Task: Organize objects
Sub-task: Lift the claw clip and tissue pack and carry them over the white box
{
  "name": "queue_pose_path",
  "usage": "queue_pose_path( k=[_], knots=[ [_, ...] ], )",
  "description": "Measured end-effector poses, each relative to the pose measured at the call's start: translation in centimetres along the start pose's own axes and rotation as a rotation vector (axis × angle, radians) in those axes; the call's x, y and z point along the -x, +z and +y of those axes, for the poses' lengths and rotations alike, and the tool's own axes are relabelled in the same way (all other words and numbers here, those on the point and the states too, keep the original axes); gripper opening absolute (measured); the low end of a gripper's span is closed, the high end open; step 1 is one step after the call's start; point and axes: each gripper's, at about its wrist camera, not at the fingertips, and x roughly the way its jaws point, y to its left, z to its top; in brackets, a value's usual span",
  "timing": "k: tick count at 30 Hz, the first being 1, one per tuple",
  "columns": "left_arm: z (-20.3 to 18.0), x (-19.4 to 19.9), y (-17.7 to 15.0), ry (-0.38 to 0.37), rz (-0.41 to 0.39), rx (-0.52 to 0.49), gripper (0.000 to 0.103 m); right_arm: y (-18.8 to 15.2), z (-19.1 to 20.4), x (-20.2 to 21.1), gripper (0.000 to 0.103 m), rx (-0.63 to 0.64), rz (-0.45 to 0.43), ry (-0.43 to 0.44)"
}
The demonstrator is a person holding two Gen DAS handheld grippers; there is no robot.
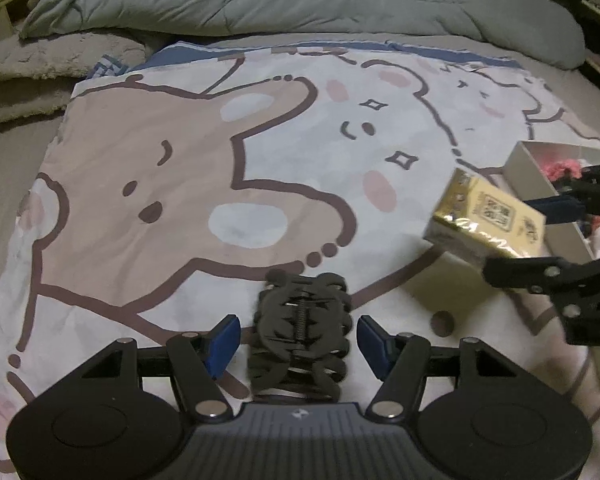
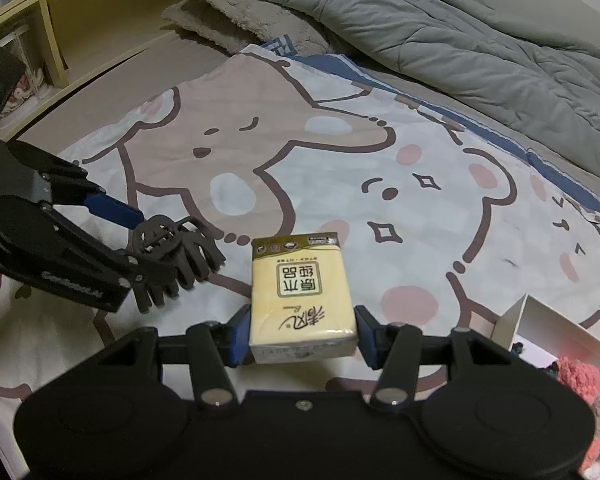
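Left gripper (image 1: pixel 298 342) is straddling the black plastic claw hair clip (image 1: pixel 300 332); blue pads sit just off its sides, not pressing. The clip is lying on the cartoon-bear blanket (image 1: pixel 148 184) near its front edge, long axis running straight out between the fingers. Right gripper (image 2: pixel 302 334) is clamping the yellow tissue pack (image 2: pixel 302 292), nearer the white cardboard box (image 1: pixel 528 176) at the right edge.

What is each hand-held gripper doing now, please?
Left hand-held gripper: open, hair claw clip between its pads.
Right hand-held gripper: closed on tissue pack.
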Motion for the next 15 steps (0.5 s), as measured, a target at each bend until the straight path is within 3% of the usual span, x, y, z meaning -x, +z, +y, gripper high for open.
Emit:
queue_pose_path(
  k=[1,3,15],
  knots=[
    [0.1,-0.1,0.1,0.001,0.001,-0.002,0.053,0.0,0.0,0.0,0.054,-0.001,0.0,0.0],
    [0.5,-0.2,0.1,-0.015,0.008,0.019,0.045,0.0,0.0,0.0,0.054,-0.001,-0.004,0.001],
    [1.5,3.4,0.3,-0.05,-0.087,0.125,0.045,0.2,-0.7,2.4,0.054,-0.058,-0.06,-0.011]
  ],
)
